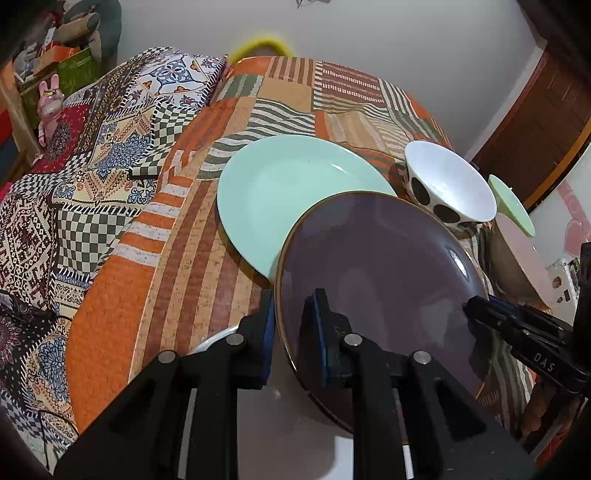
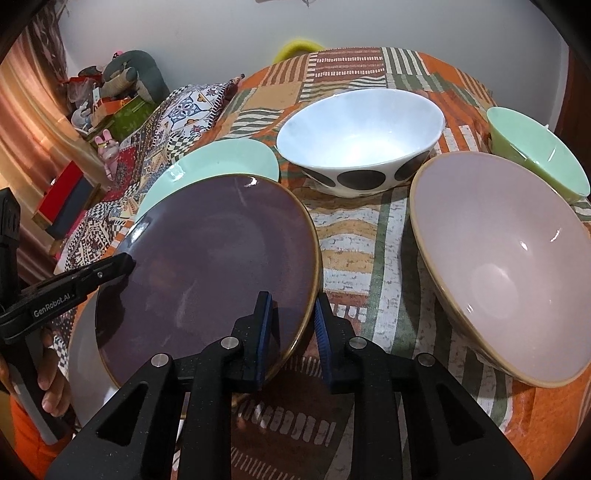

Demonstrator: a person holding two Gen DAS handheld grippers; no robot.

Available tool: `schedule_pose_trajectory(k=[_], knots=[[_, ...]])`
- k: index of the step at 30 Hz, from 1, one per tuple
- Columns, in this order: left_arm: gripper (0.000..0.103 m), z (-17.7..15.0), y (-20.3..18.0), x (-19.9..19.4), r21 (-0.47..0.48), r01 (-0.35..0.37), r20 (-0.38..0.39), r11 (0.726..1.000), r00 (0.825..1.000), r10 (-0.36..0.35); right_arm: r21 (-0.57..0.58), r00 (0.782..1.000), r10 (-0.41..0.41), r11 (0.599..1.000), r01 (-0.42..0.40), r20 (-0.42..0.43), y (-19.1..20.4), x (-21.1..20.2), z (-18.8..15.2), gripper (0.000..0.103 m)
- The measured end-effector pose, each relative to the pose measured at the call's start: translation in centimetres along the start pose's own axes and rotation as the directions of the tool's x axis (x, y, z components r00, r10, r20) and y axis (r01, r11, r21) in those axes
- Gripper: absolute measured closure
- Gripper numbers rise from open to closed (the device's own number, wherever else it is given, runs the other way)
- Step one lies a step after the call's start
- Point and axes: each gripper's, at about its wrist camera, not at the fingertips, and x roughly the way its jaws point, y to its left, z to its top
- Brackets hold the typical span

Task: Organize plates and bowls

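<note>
A plain white wall (image 1: 388,33) stands at the far side. A cloth (image 1: 192,266) with orange, brown and green stripes and squares covers the near surface. To its left lies a patchwork blanket (image 1: 96,155) with checks and flowers. Far left sit boxes (image 2: 122,110), a grey soft toy (image 2: 129,72) and a small pink bunny (image 1: 50,103). A pinkish curtain (image 2: 26,122) hangs at the left. A dark wooden door (image 1: 546,122) is at the right.
</note>
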Motion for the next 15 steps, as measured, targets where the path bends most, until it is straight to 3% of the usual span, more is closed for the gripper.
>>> schedule_pose_trajectory(k=[15], knots=[[0.084,-0.9,-1.6,-2.5,0.016,-0.001,0.038,1.000,0.999,0.000,0.016,1.000,-0.006,1.000,0.006,0.029,-0.2,-1.8,0.0,0.082]])
